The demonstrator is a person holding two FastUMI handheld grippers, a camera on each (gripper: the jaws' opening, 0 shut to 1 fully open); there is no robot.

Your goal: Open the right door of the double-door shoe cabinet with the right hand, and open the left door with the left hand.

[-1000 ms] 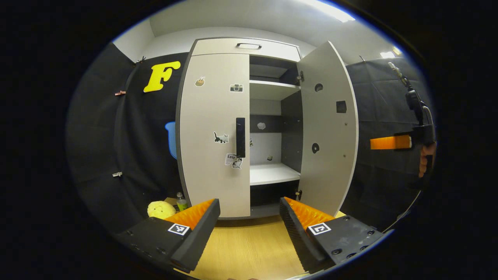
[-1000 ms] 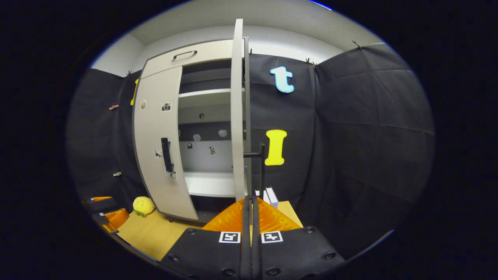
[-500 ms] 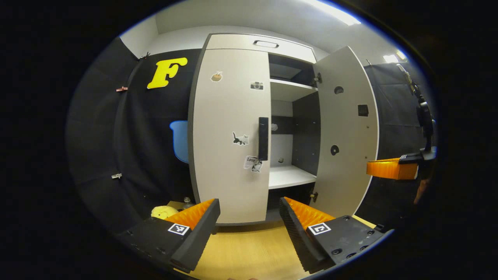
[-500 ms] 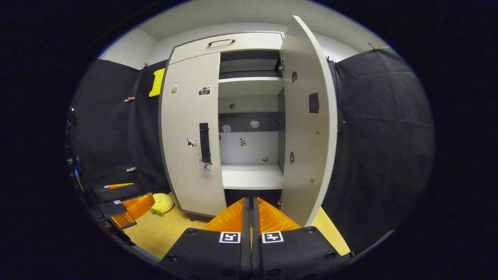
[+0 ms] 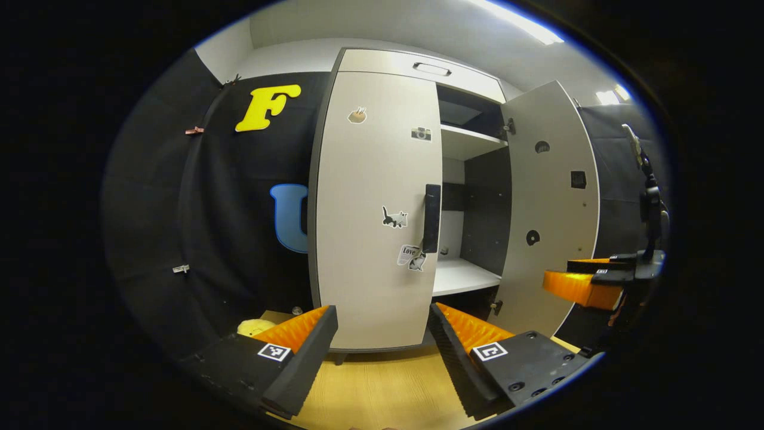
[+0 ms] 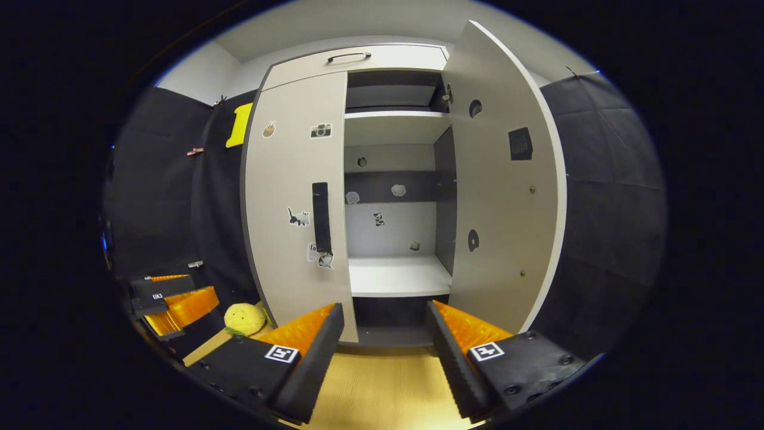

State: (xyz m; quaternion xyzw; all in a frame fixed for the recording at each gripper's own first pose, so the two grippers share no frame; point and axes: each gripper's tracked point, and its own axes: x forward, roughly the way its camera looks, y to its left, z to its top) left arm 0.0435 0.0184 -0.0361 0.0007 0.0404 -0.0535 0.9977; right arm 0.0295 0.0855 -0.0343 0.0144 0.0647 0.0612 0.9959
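Now we are bringing the left tool (image 5: 382, 325), gaping wide and holding nothing, toward the dark vertical handle (image 5: 431, 218) on the closed left door (image 5: 376, 209), aiming to straddle it squarely before pulling outward. Further right, the shoe cabinet (image 6: 388, 179) is standing on the table (image 6: 382, 388) with its right door (image 6: 504, 197) swung open, while the right tool (image 6: 385, 334) is hanging spread and empty.

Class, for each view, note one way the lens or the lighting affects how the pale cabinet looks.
Left gripper view: fisheye bows the closed pale left door outward and leans the open right door; a bright ceiling light strip glares at the top. Right gripper view: the open right door curves strongly; the upper compartment lies in shadow, while the white lower shelf is evenly lit.
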